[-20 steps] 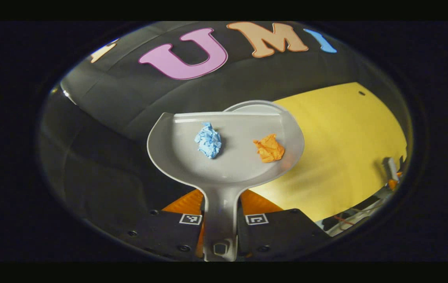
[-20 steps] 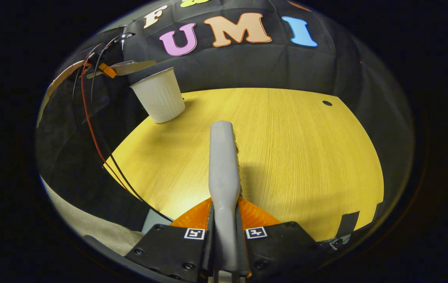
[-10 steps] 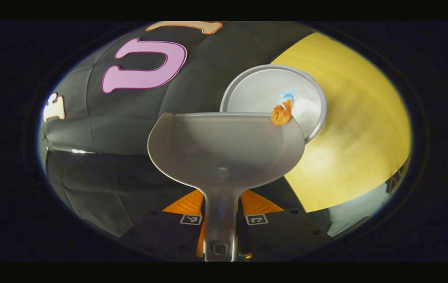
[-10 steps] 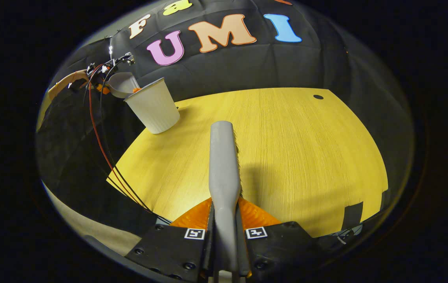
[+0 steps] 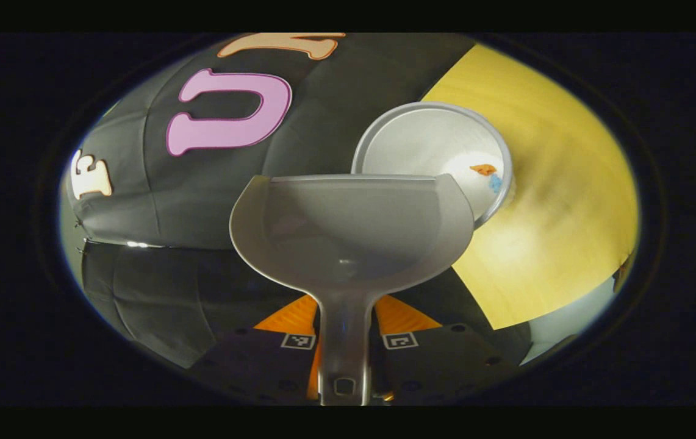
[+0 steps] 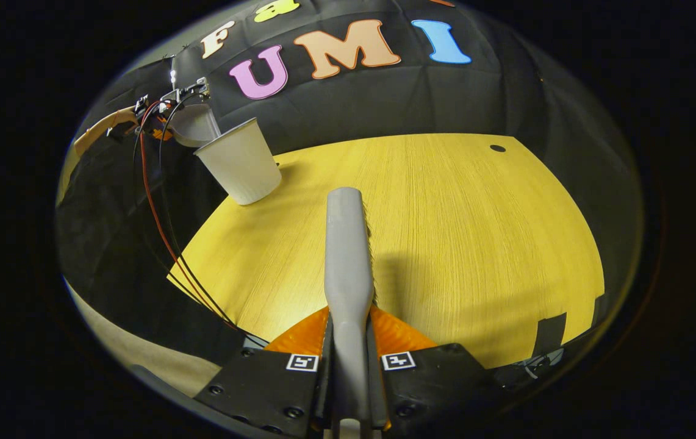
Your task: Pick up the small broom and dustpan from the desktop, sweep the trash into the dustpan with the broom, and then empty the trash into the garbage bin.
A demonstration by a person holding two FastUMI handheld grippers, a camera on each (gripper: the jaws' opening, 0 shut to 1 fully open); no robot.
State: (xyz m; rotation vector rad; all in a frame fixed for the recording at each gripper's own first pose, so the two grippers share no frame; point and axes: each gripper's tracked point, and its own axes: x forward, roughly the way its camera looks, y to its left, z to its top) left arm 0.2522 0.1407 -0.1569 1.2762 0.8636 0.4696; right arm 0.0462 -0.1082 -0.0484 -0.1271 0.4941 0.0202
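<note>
My left gripper (image 5: 345,332) is shut on the handle of the grey dustpan (image 5: 348,225), which is tipped forward over the white garbage bin (image 5: 439,146). The pan's scoop is bare. An orange paper ball (image 5: 483,169) and a blue paper ball (image 5: 495,182) lie inside the bin. My right gripper (image 6: 351,347) is shut on the grey broom (image 6: 346,244), which points out over the yellow desktop (image 6: 445,244). In the right gripper view the bin (image 6: 241,161) stands at the desk's far left corner, with the dustpan (image 6: 192,125) tilted above its rim and the left gripper (image 6: 155,119) behind it.
Red and black cables (image 6: 158,231) hang down from the left gripper past the desk's left edge. A small dark hole (image 6: 497,148) marks the desk's far right. Black tape (image 6: 546,335) sits at the near right corner.
The dustpan tipped forward over the bin and both paper balls slid off it into the bin. The broom and my right gripper barely moved.
</note>
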